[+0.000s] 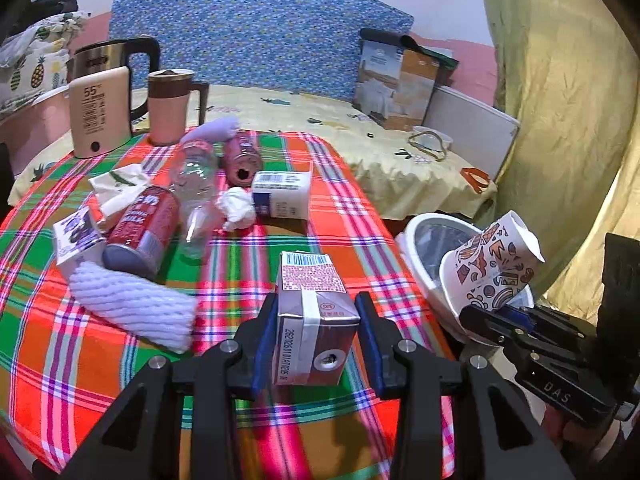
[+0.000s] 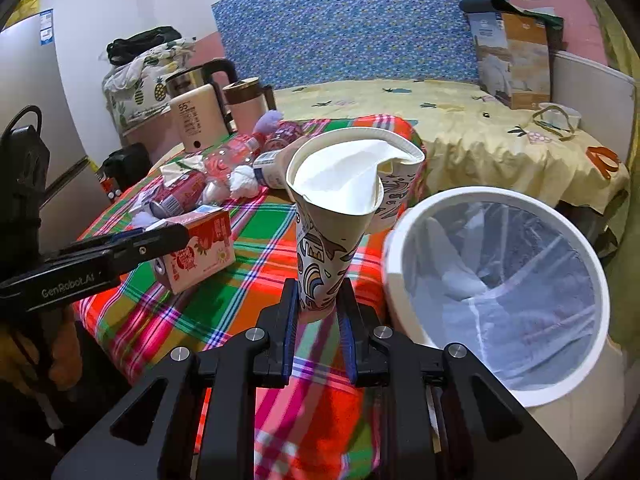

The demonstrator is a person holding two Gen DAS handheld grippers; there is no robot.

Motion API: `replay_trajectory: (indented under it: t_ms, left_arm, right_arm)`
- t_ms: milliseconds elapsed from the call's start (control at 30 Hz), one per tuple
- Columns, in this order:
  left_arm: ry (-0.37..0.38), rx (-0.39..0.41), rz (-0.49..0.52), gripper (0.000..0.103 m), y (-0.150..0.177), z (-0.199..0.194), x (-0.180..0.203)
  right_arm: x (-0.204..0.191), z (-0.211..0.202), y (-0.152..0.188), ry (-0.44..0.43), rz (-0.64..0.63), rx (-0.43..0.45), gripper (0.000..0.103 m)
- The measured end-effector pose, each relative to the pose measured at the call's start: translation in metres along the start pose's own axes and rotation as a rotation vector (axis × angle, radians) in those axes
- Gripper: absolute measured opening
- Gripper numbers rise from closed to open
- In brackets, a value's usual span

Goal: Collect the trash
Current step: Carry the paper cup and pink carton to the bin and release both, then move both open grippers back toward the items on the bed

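A small brown-and-pink drink carton (image 1: 312,320) sits between the blue pads of my left gripper (image 1: 316,308), which is shut on it just above the plaid tablecloth (image 1: 248,264). The right wrist view shows the same carton (image 2: 204,248) at the left, gripped by the left gripper (image 2: 176,236). My right gripper (image 2: 318,292) is shut on the base of a crushed, patterned paper cup (image 2: 340,208) beside the white bin (image 2: 394,248). From the left wrist view, the cup (image 1: 492,268) hangs over the bin's rim (image 1: 408,236).
Further back on the table lie red cans (image 1: 140,228), a clear bottle (image 1: 196,184), a crumpled tissue (image 1: 238,208), a white carton (image 1: 284,194) and a white foam net (image 1: 132,304). Two kettles (image 1: 100,116) stand at the far left. A bed (image 1: 320,116) lies behind.
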State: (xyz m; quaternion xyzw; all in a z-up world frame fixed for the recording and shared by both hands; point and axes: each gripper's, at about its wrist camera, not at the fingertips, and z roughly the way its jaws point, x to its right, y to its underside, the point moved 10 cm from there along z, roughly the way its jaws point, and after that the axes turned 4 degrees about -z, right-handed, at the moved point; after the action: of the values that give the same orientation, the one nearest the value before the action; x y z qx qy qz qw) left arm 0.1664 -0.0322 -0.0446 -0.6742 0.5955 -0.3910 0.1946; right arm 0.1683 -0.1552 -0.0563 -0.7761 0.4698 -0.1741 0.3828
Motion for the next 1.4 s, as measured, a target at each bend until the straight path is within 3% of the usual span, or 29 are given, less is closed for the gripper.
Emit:
replay_trajectory:
  t_ms: [433, 867, 1267, 1400]
  left_arm:
    - [0.122, -0.007, 0.105, 0.039, -0.018, 0.019, 0.070]
    - [0.275, -0.070, 0.213, 0.040, -0.016, 0.056, 0.152]
    - [0.305, -0.150, 0.242, 0.041, 0.002, 0.085, 0.170]
    - [0.299, -0.147, 0.245, 0.050, 0.002, 0.085, 0.168]
  right_arm:
    - [0.047, -0.019, 0.003, 0.092, 0.062, 0.022, 0.021]
    - [0.086, -0.019, 0.025, 0.149, 0.172, -0.046, 0.021]
    - [0.103, -0.017, 0.035, 0.170, 0.218, -0.086, 0.024]
    - [0.106, -0.019, 0.034, 0.177, 0.224, -0.075, 0.024]
